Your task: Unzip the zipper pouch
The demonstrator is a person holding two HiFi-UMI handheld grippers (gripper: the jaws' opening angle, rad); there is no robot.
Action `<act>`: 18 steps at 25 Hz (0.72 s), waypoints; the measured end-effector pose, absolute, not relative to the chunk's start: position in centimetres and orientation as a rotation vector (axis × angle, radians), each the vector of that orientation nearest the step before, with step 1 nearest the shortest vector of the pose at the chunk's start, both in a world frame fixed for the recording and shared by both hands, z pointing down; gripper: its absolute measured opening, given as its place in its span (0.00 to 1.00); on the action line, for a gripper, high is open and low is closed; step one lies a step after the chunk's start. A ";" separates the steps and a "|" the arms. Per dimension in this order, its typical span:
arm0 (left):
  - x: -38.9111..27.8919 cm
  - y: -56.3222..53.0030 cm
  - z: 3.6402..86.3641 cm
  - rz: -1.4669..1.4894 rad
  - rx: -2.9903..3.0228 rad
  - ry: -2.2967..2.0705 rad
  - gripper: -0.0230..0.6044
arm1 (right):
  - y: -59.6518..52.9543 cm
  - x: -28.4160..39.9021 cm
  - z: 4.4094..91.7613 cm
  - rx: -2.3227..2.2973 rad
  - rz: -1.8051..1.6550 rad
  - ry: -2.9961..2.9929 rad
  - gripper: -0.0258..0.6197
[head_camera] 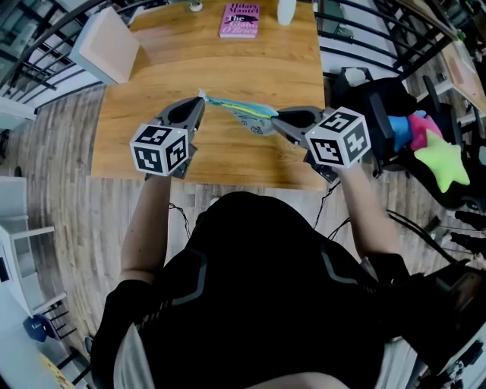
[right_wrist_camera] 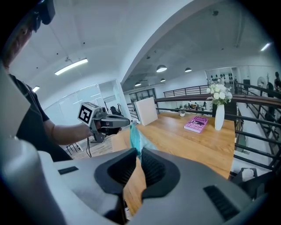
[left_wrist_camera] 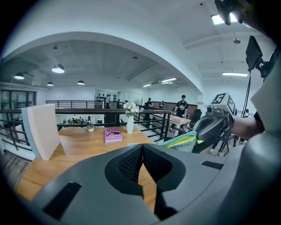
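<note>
The zipper pouch (head_camera: 247,112), teal with a yellow-green stripe, hangs stretched in the air over the wooden table (head_camera: 228,61). My left gripper (head_camera: 199,105) is shut on the pouch's thin left tip. My right gripper (head_camera: 276,120) is shut on its right end. In the left gripper view the jaws (left_wrist_camera: 141,147) are pressed together, and the pouch (left_wrist_camera: 182,139) runs off to the right toward the other gripper (left_wrist_camera: 215,127). In the right gripper view the teal pouch (right_wrist_camera: 135,136) rises from between the jaws (right_wrist_camera: 139,151) up to the left gripper (right_wrist_camera: 109,122). I cannot see the zipper pull.
At the table's far edge lie a pink book (head_camera: 240,20) and a white vase (head_camera: 285,11). A white board (head_camera: 106,44) stands at the far left corner. Black railings run round the table. Bright soft toys (head_camera: 433,152) sit on a chair to the right.
</note>
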State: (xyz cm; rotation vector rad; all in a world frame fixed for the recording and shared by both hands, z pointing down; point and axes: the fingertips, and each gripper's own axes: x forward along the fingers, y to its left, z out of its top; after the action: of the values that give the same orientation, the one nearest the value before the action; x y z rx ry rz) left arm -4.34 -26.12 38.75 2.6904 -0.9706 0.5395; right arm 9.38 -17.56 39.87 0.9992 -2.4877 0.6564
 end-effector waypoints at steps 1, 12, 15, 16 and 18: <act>-4.3 -26.0 38.9 0.546 2.684 -0.983 0.08 | -17.7 9.5 40.0 0.989 0.655 -2.491 0.11; -5.6 -27.7 41.0 0.546 2.598 -1.066 0.08 | -22.4 9.6 42.4 0.954 0.667 -2.504 0.12; -6.6 -30.2 42.1 0.530 2.586 -1.063 0.08 | -25.2 8.7 43.6 0.975 0.666 -2.479 0.12; -6.9 -31.1 42.4 0.527 2.586 -1.062 0.08 | -26.2 8.4 44.0 0.983 0.668 -2.468 0.12; -7.4 -33.1 42.8 0.536 2.600 -1.056 0.08 | -28.3 7.8 44.7 0.998 0.664 -2.443 0.12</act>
State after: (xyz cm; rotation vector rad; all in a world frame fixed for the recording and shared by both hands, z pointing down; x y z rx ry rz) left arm -7.41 -33.15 42.79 2.5999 -1.0558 0.5359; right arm 7.83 -28.26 44.68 0.9980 -2.4430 0.6639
